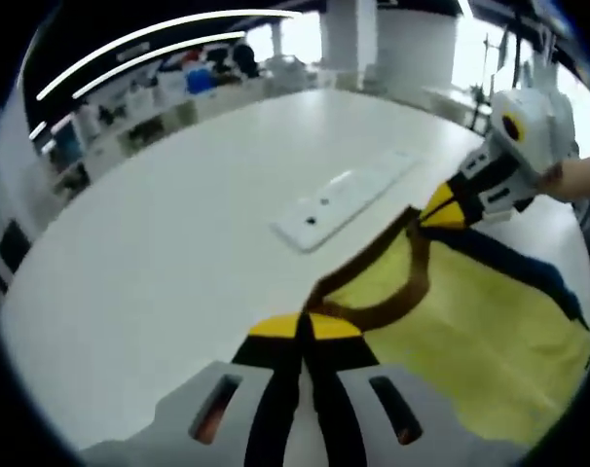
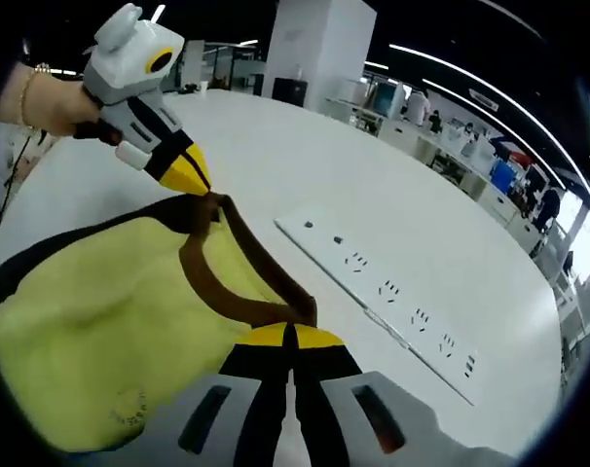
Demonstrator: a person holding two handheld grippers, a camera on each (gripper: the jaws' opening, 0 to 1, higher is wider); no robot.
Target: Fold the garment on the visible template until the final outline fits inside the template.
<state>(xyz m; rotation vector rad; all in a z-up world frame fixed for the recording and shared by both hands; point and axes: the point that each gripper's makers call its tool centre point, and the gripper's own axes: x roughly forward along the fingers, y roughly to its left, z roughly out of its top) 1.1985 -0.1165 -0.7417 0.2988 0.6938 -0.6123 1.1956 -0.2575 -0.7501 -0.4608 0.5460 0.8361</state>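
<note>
Jaws of both the left gripper (image 1: 302,329) and right gripper (image 2: 289,336) pinched the yellow garment's (image 2: 100,321) brown neckline (image 2: 222,282), lifting it off the worktop (image 1: 178,243) for folding.

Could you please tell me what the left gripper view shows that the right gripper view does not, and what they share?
Left gripper view alone: the right claw shut on the garment's brown trim, and a blue edge of the cloth. Right gripper view alone: the left claw shut on the same trim, a bracelet on the wrist, and the socket holes of the power strip. Both: the yellow garment, the strip, and the white table.
</note>
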